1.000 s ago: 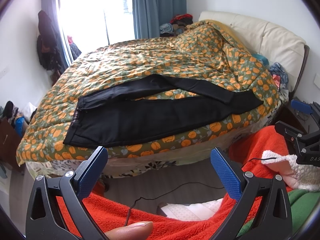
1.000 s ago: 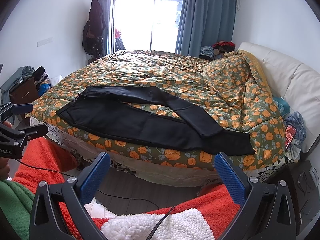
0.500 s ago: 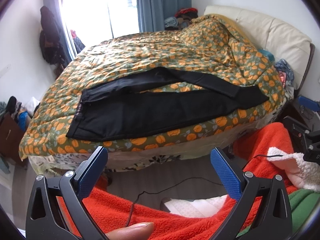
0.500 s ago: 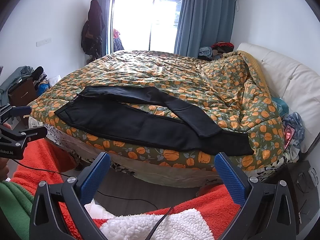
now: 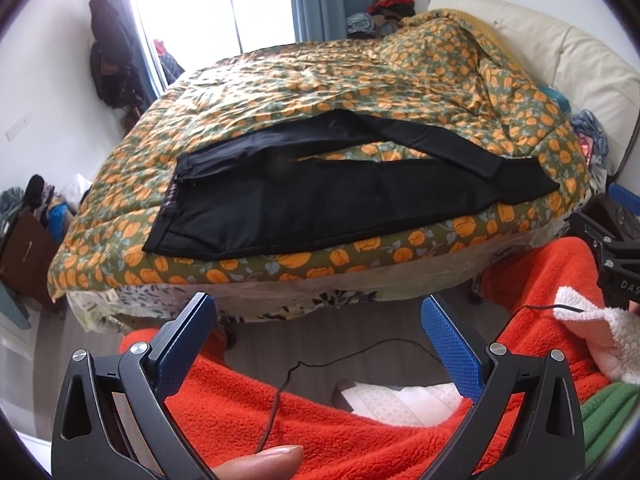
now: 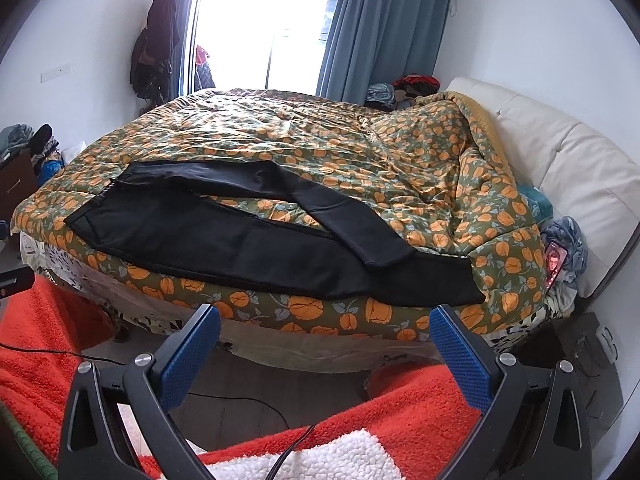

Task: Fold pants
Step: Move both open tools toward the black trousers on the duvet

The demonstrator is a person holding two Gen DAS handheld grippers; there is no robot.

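Black pants (image 5: 320,204) (image 6: 224,236) lie spread along the near edge of the bed, waistband to the left, legs running right. The far leg crosses over the near leg close to the hems. My left gripper (image 5: 318,322) is open with nothing between its blue pads, held short of the bed over the floor. My right gripper (image 6: 324,330) is open too, also empty, below the bed's edge near the leg ends. The right gripper's black body (image 5: 616,256) shows at the right edge of the left wrist view.
An orange-patterned quilt (image 6: 340,152) covers the bed, bunched up near the cream headboard (image 6: 560,160). Red fleece sleeves (image 5: 320,420) and a thin black cable (image 5: 288,380) fill the foreground. Clutter sits on the floor at left, a dark nightstand (image 6: 580,360) at right.
Both grippers have moved closer to the bed, so the pants look larger and nearer. The left wrist view has also tilted down slightly. Both stay open.
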